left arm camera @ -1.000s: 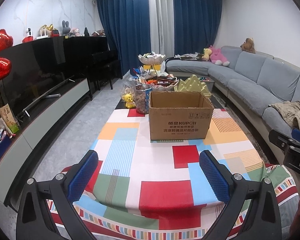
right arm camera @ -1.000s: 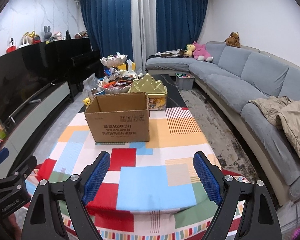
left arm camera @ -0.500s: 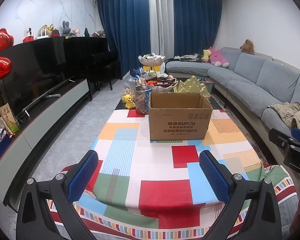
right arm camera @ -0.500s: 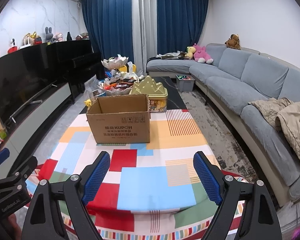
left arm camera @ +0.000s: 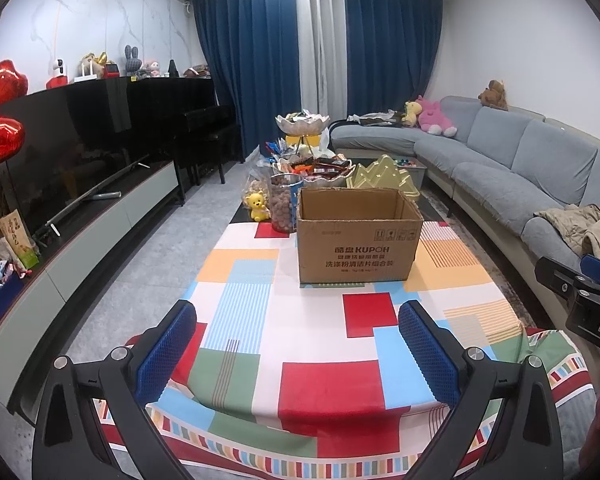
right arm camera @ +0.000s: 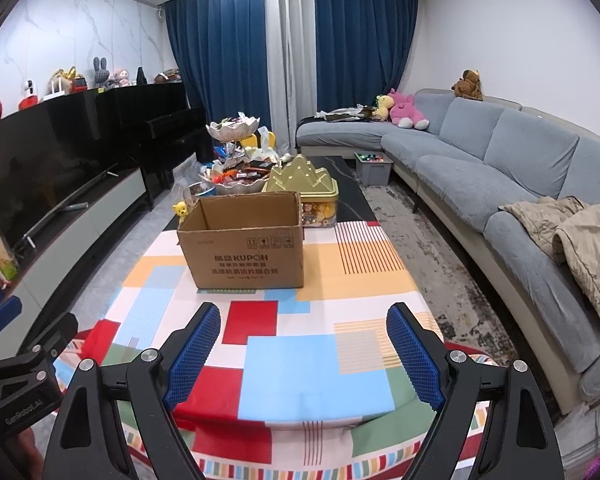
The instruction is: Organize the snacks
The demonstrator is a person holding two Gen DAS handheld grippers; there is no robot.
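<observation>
The left gripper [left arm camera: 298, 344] hovers over the near edge of the table's patchwork-coloured cloth [left arm camera: 328, 384], blue-padded fingers spread wide with nothing between them. The right gripper [right arm camera: 304, 354] does likewise, fingers apart and empty. At twelve o'clock stands the open brown cardboard box [left arm camera: 356, 234] (inside looks empty). Beyond it, around eleven o'clock, the heaped scalloped snack bowls [left arm camera: 314, 168] sit beside a gold mountain-lidded tin [right arm camera: 304, 184].
</observation>
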